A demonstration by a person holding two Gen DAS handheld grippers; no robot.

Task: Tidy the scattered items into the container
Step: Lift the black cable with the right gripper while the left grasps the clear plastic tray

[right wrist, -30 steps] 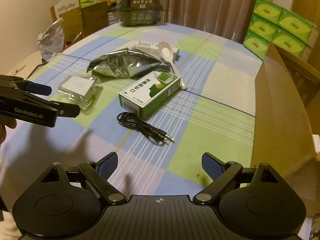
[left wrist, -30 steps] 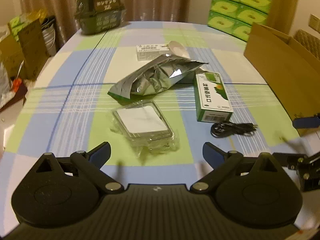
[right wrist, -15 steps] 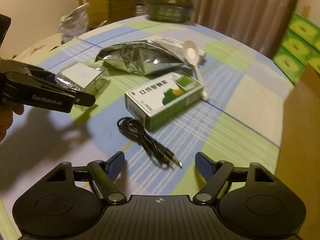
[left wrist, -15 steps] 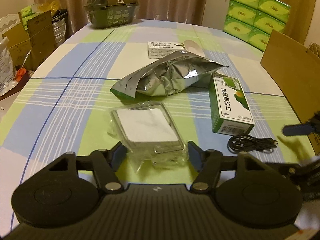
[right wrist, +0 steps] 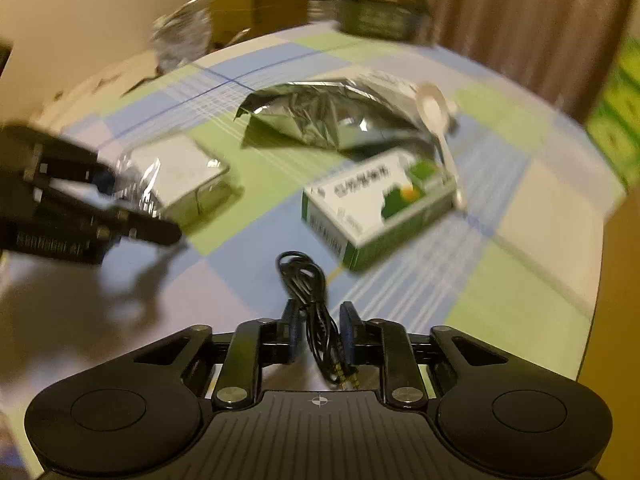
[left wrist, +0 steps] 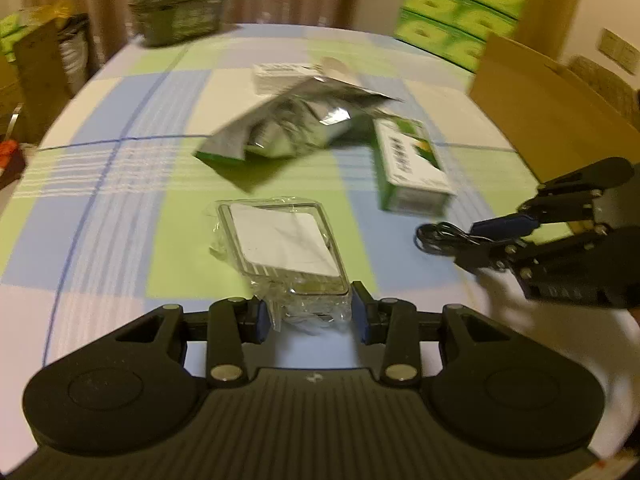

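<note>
Both jaws have narrowed: left gripper (left wrist: pixel 312 312) closing on my wrapped packet (left wrist: pixel 284 248), right gripper (right wrist: pixel 320 332) pinching the cable (right wrist: pixel 308 284), ready for boxing.

Bare checked counter (left wrist: pixel 100 216) lies open to my left; ahead, the crumpled silver foil bag (left wrist: pixel 296 128) and green-white carton (left wrist: pixel 412 168) block passage.

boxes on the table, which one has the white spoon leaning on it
The green and white box nearest the right gripper. The white spoon lies along its far end. The white box sits farther back, behind the silver foil bag.
</note>
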